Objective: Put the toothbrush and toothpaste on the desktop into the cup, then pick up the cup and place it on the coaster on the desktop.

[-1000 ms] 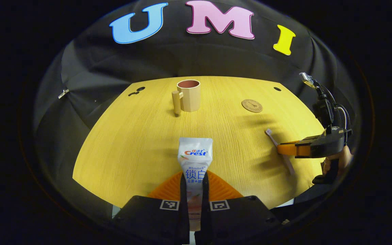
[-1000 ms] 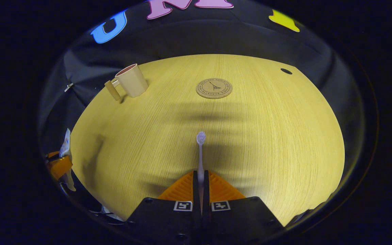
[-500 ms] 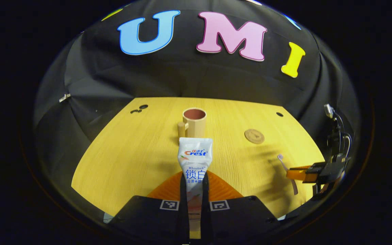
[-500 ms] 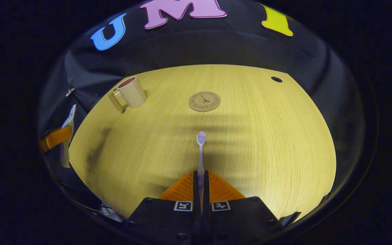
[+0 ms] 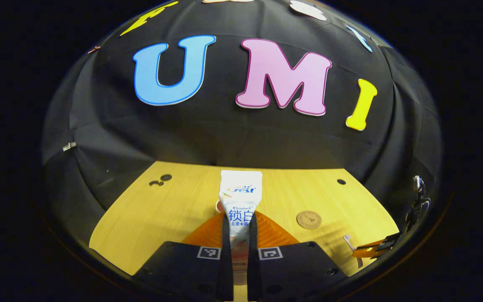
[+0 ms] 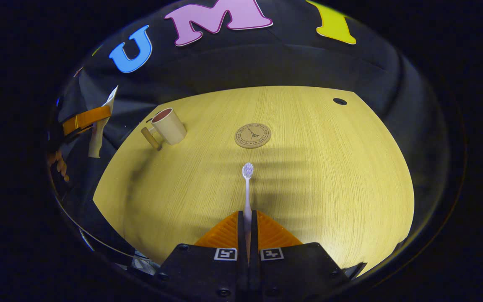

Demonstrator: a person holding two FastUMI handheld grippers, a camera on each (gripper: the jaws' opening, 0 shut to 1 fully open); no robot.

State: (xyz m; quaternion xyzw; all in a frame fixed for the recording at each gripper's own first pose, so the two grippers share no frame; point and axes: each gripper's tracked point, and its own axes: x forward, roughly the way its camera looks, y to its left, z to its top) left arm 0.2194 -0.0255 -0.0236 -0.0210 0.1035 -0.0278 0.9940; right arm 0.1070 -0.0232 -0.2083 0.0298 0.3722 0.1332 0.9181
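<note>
Two grippers — left gripper [image 5: 239, 235] pinching one toothpaste [image 5: 240, 197], right gripper [image 6: 247, 233] one toothbrush [image 6: 247, 188] — one cup [image 6: 168, 126], one coaster [image 6: 253, 135].

Both views look forward from above the desktop [image 6: 308, 176], the left gripper view more level, sharing coaster [image 6: 253, 135].

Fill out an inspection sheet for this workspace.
Surface: wooden table, small holes near the back edge.
Job's things: cup upright; coaster bare; toothpaste and toothbrush both lifted.
Clutter: nothing seen.
Grippers: left hand-held gripper shut on the toothpaste; right hand-held gripper shut on the toothbrush.
Cables: a looped lead above the right hand-held gripper.
Surroundings: black cloth wall.
</note>
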